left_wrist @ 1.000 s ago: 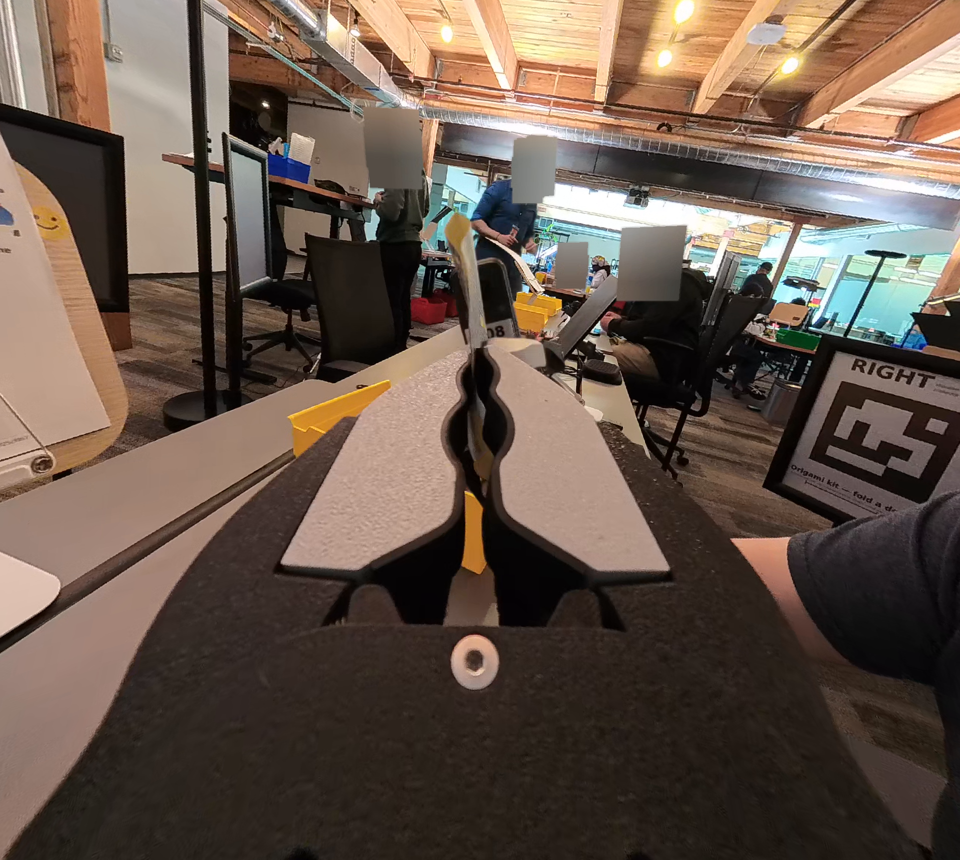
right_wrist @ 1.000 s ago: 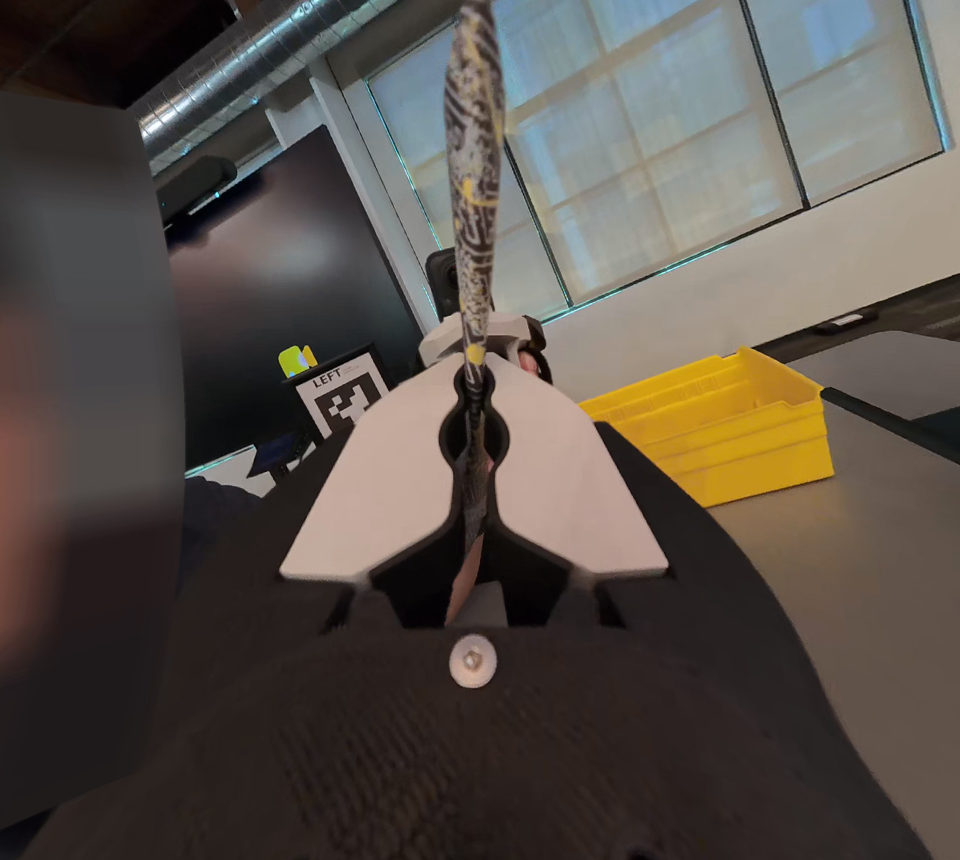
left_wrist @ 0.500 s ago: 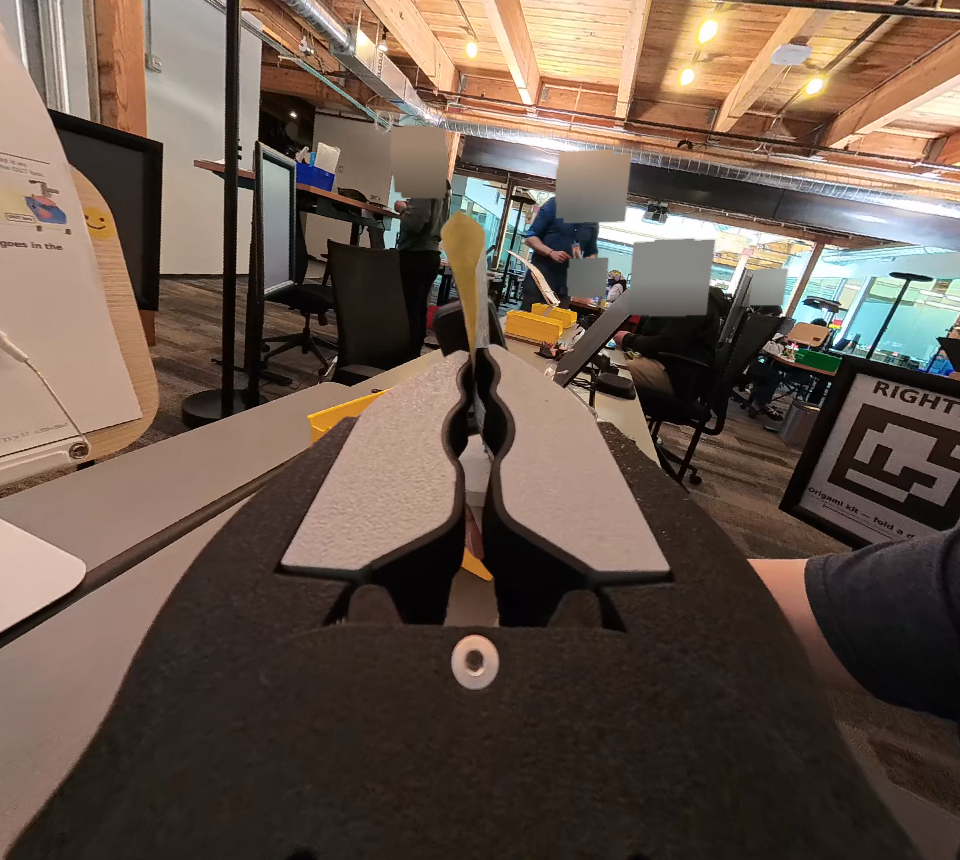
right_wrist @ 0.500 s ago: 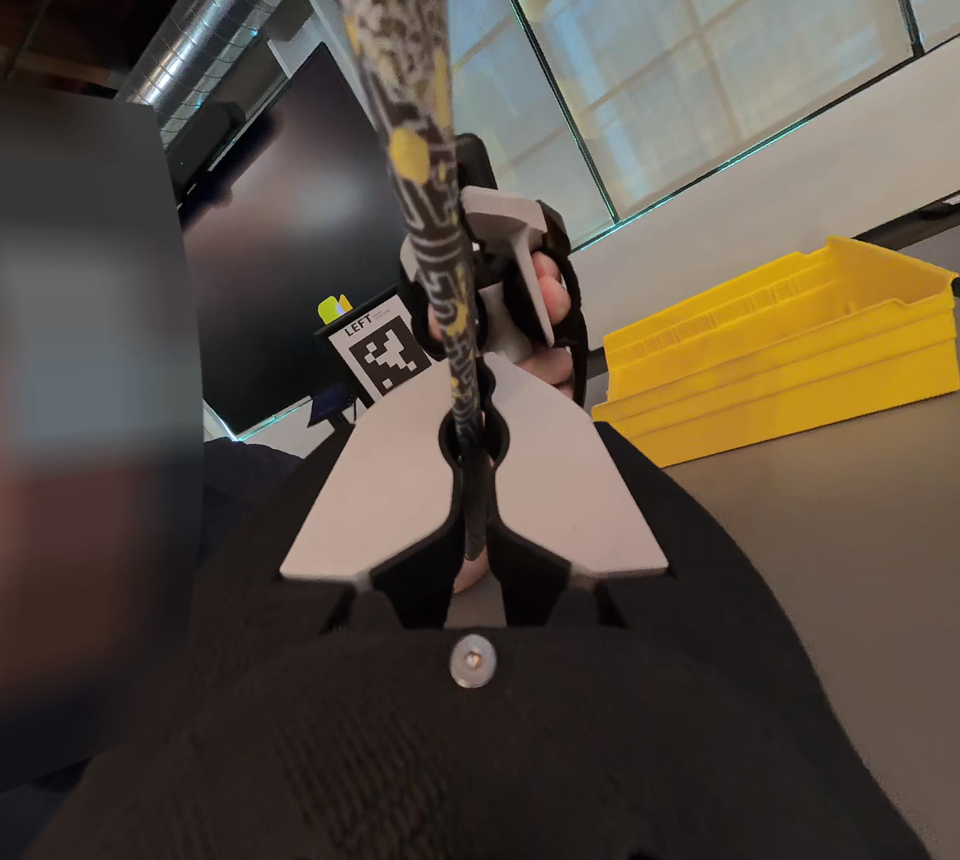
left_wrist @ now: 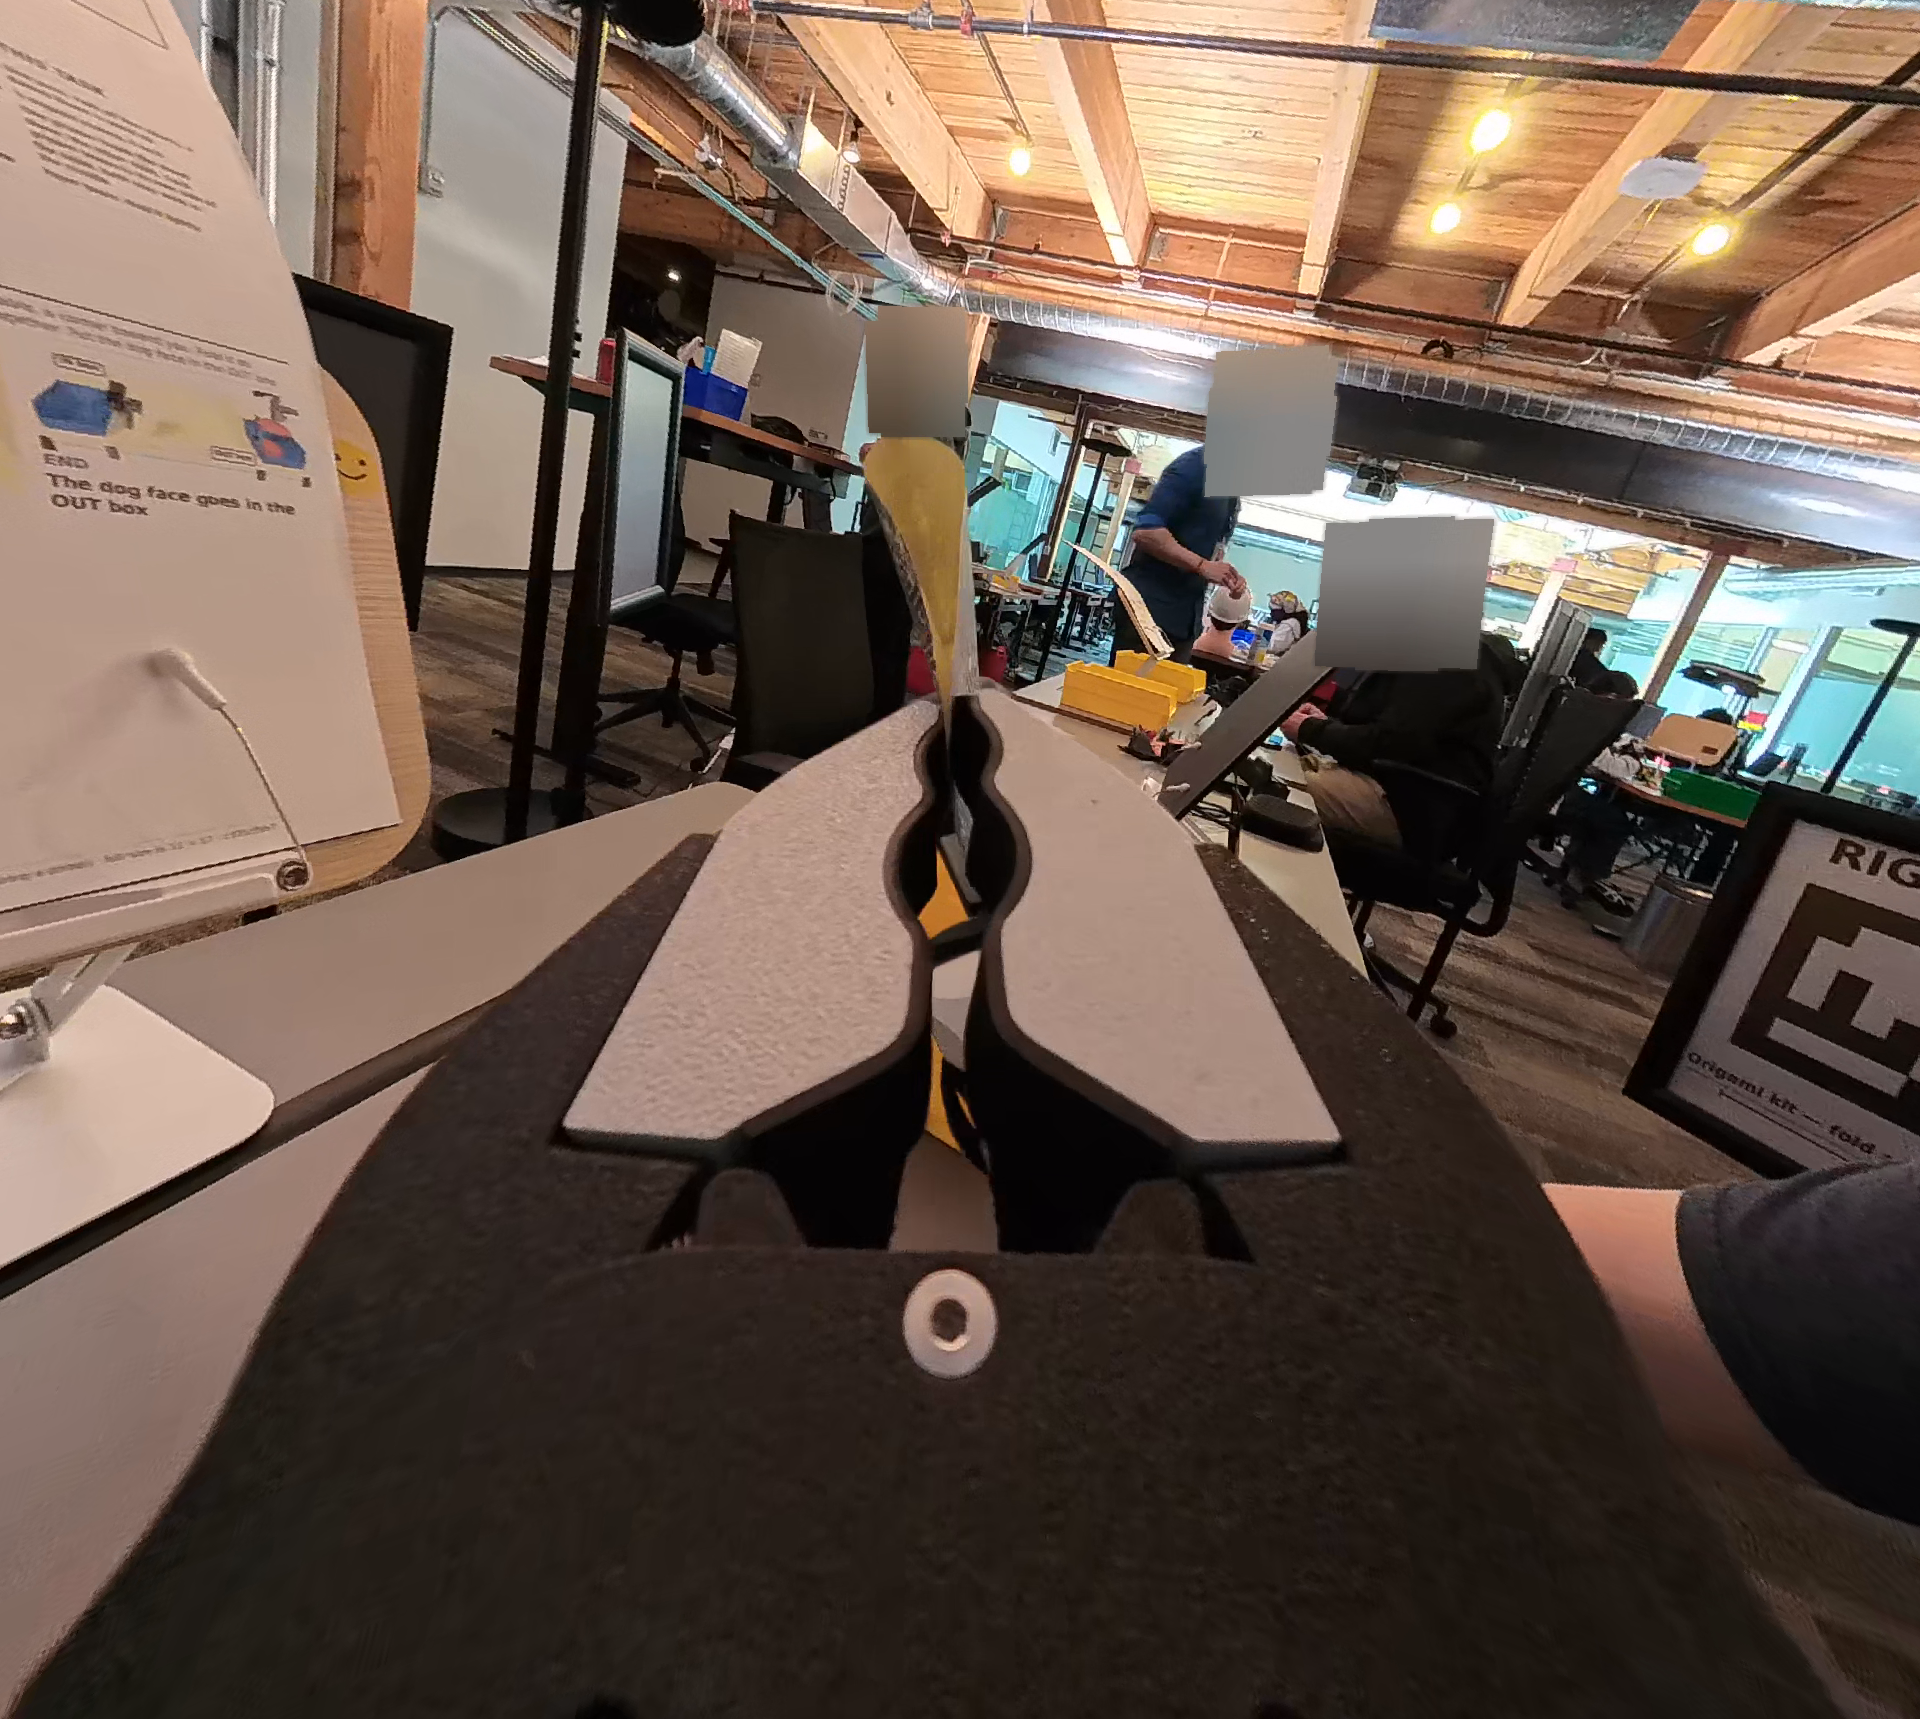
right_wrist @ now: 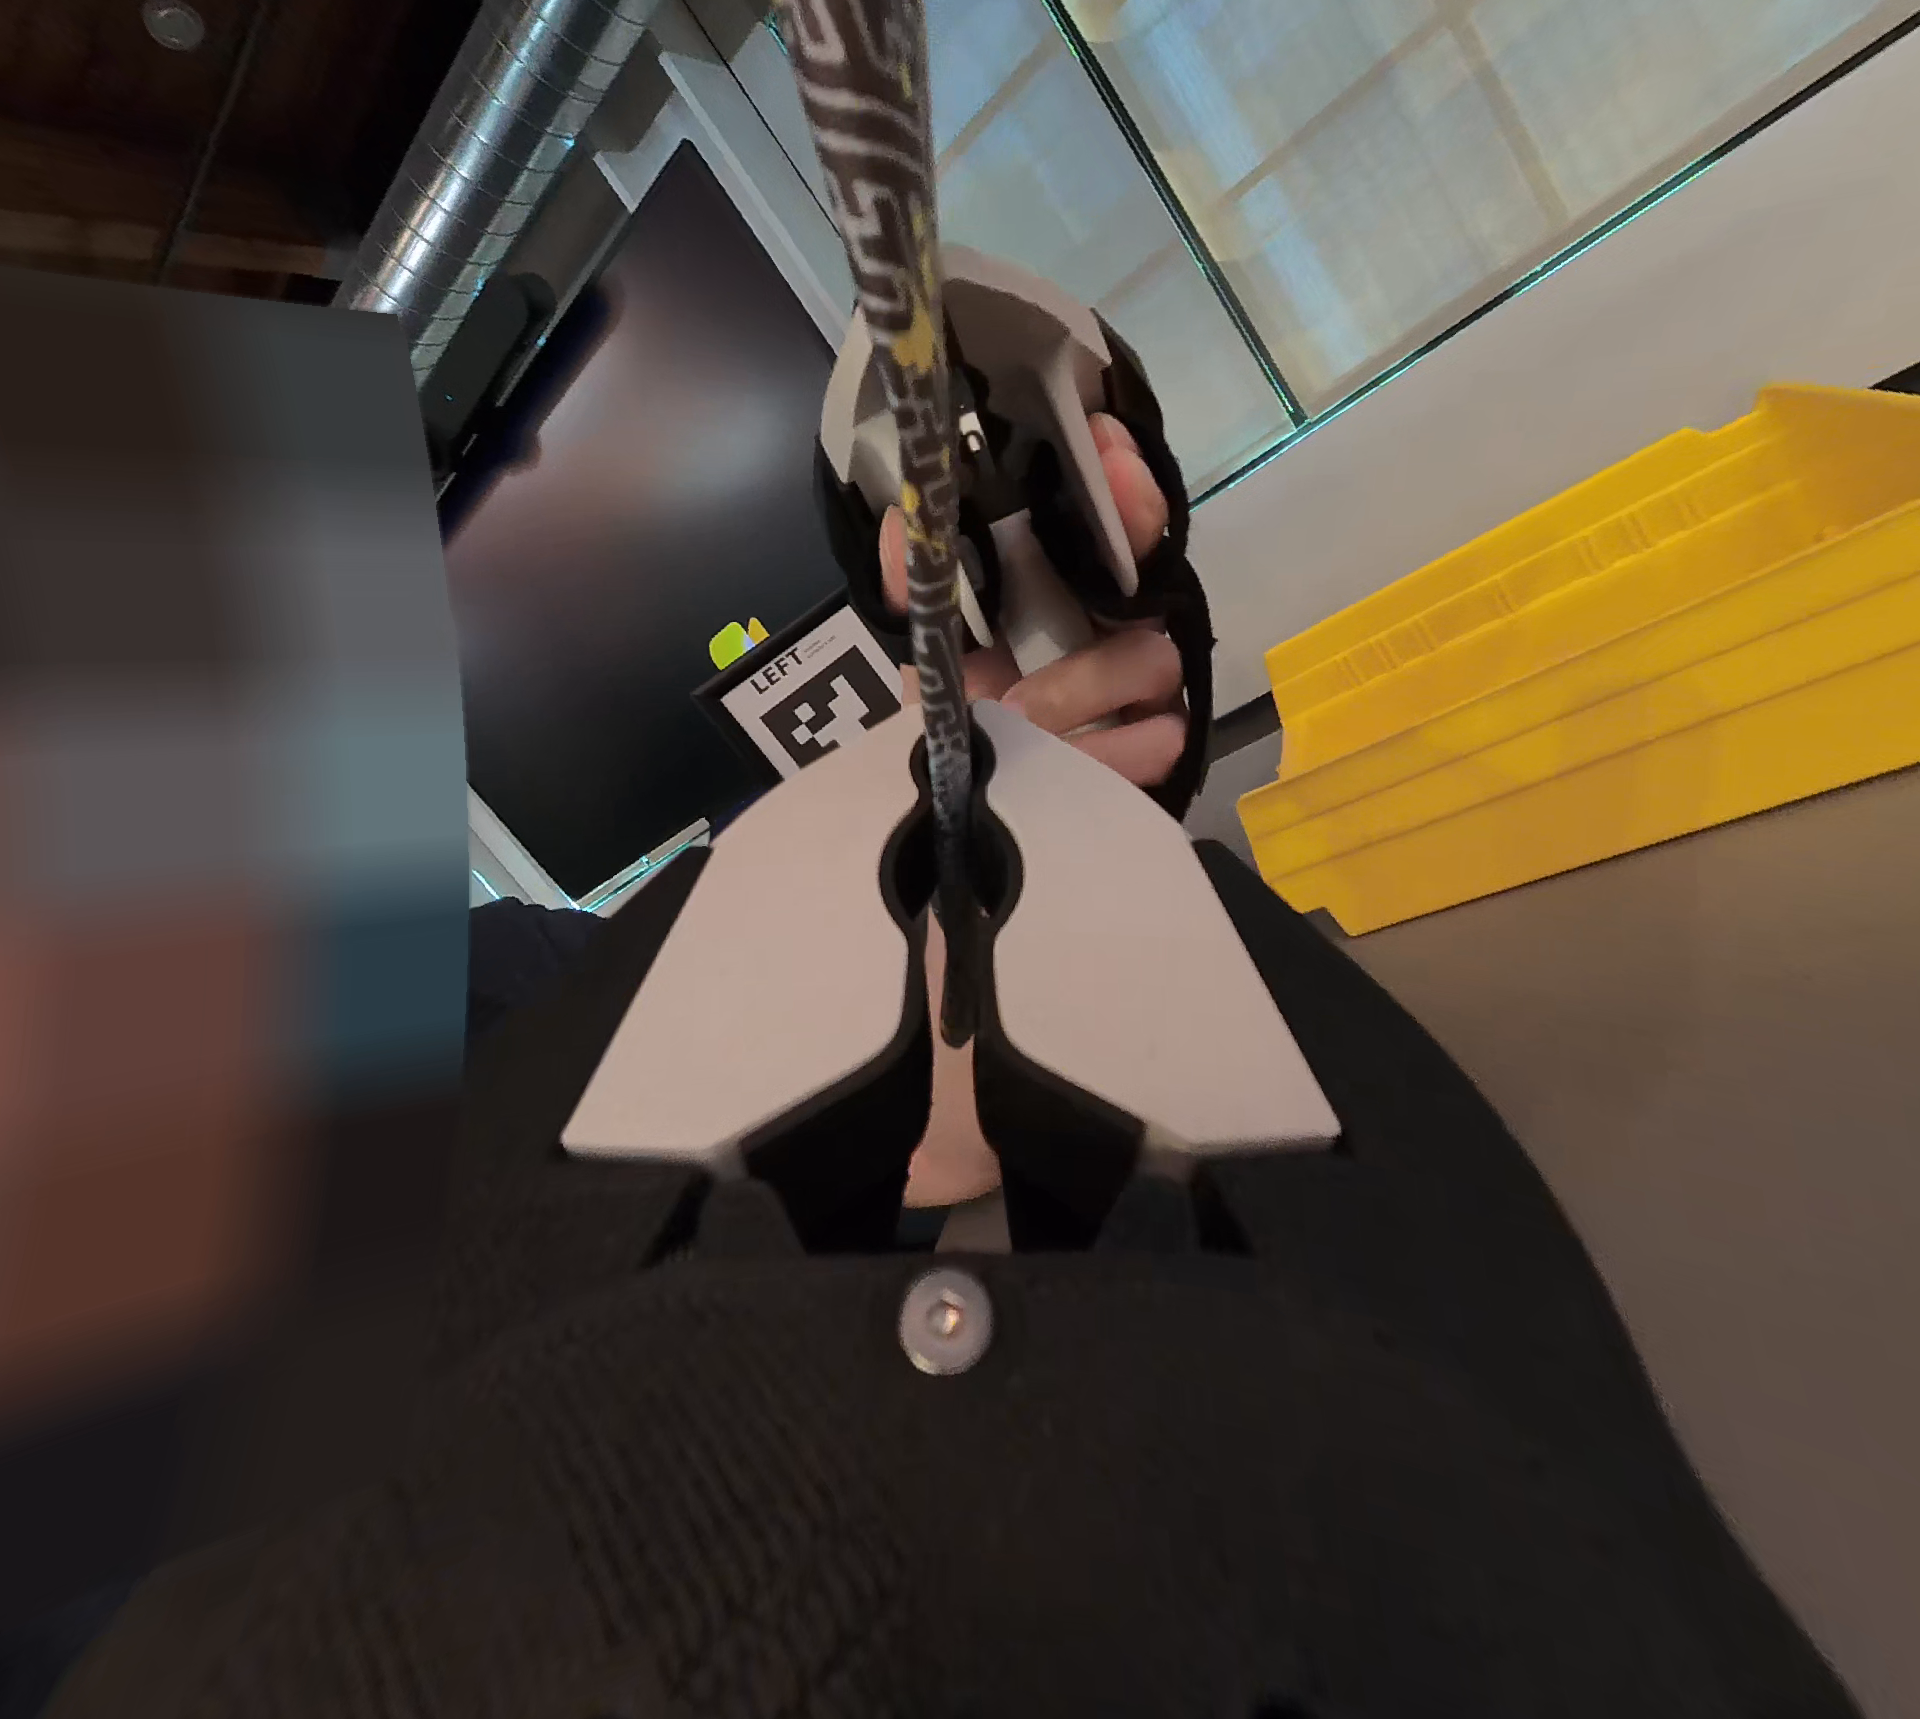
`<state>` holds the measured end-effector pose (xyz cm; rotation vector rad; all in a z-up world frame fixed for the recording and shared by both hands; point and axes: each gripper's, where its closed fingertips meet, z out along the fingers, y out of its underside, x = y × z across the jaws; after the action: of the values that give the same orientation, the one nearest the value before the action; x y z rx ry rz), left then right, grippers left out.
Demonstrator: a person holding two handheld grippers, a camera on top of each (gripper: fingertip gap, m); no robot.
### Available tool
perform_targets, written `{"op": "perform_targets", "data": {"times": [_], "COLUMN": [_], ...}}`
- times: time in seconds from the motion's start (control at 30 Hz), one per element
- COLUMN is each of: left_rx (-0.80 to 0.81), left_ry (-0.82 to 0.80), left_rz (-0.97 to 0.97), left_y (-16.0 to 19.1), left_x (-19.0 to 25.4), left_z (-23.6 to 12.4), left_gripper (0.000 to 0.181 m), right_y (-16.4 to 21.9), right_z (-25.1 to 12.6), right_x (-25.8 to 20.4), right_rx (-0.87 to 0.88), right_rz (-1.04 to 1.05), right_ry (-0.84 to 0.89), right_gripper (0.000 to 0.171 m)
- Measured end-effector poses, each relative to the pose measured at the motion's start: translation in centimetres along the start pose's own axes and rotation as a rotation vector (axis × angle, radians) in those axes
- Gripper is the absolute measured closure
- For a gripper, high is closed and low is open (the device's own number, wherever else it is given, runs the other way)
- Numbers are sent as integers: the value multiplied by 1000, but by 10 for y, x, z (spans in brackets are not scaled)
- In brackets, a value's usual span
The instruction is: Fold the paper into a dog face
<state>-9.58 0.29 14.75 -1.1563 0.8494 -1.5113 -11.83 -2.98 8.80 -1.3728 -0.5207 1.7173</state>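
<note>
- The left gripper (left_wrist: 958, 713) is clamped on a sheet of origami paper (left_wrist: 925, 568), its jaws pressed together at the tips with the yellow underside of the sheet rising edge-on above them.
- In the right wrist view, the right gripper (right_wrist: 951, 796) is likewise closed on the same paper (right_wrist: 862, 142), whose black-and-white patterned face with yellow spots runs up and out of the top of the picture.
- Both grippers hold the sheet in the air above the grey table (right_wrist: 1662, 1098); the left gripper shows again (right_wrist: 987, 464) beyond the right one's tips, just behind the paper, with the person's hand (right_wrist: 1101, 693) around its handle.
- Judged from this, the work is in an early or middle fold: the sheet is pinched from two sides, apparently being doubled over or having a crease set, and no dog face shape can be made out yet.
- The next move likely calls for bringing the edges into line and pressing the crease without letting the thin sheet slip or tear.
- A stack of yellow bins (right_wrist: 1579, 661) sits on the table to the right, well apart from the paper.
</note>
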Motion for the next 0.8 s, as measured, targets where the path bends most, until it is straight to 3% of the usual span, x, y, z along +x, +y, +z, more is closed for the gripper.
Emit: {"op": "perform_targets", "data": {"times": [0.2, 0.3, 0.47, 0.6, 0.8], "left_rx": [21, 92, 159, 156, 101], "left_ry": [-25, -41, -48, -25, 41], "left_rz": [-6, -19, -18, -10, -58], "left_y": [-5, -21, -46, -52, -34], "left_x": [-6, -12, -16, -11, -3], "left_z": [-4, -16, -40, -46, -28], "left_gripper": [181, 181, 181, 181, 181], "right_y": [4, 24, 44, 46, 16], "right_z": [1, 8, 21, 18, 3], "right_x": [2, 10, 15, 18, 12], "right_rx": [-22, -134, -178, -223, -178], "right_rz": [-9, -40, -20, -44, -287], "right_ry": [8, 45, 28, 41, 152], "right_gripper": [169, 170, 170, 151, 125]}}
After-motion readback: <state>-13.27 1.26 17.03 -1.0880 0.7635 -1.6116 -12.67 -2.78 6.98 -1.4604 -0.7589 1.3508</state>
